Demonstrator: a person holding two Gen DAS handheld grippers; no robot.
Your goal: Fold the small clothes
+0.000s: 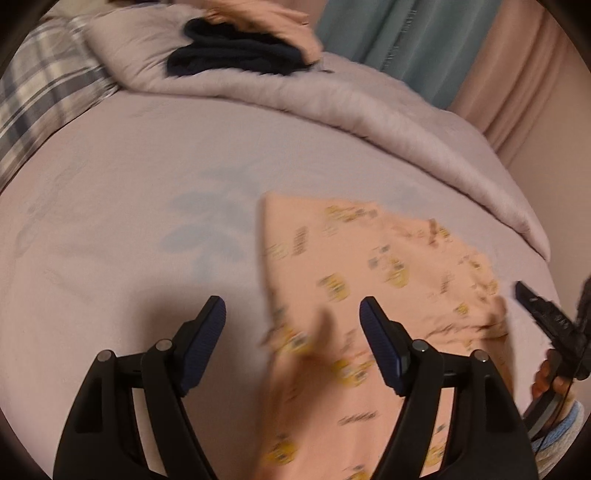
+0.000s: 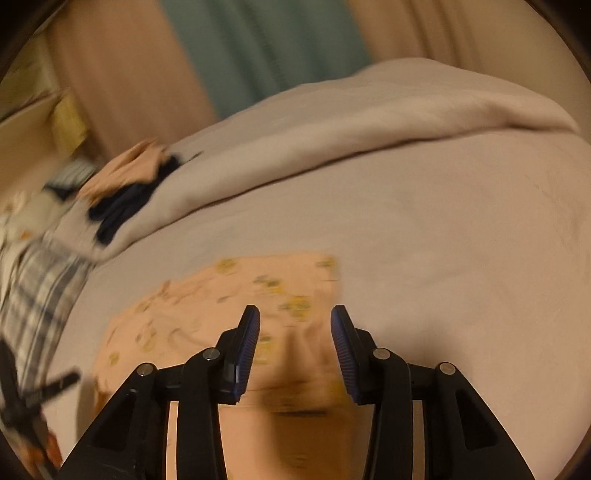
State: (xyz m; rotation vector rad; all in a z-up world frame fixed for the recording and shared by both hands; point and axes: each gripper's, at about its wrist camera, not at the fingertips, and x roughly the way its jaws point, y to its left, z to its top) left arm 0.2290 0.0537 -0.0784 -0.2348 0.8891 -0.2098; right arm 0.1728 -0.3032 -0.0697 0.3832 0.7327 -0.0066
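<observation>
A small peach garment with yellow cartoon prints (image 1: 369, 273) lies spread on the pale pink bed sheet (image 1: 110, 221). My left gripper (image 1: 293, 314) is open above its near left part, with nothing between the pads. The right gripper shows at the right edge of the left wrist view (image 1: 543, 314), beside the garment's right corner. In the right wrist view the garment (image 2: 207, 306) lies below and ahead of my right gripper (image 2: 295, 321), which is open and empty. The left gripper shows blurred at the left edge (image 2: 44, 387).
A rolled pale duvet (image 1: 332, 96) runs across the back of the bed. A dark navy garment (image 1: 236, 55) and a peach one (image 1: 266, 18) lie on it. A plaid cloth (image 1: 44, 96) lies at the left. Curtains (image 2: 258, 55) hang behind.
</observation>
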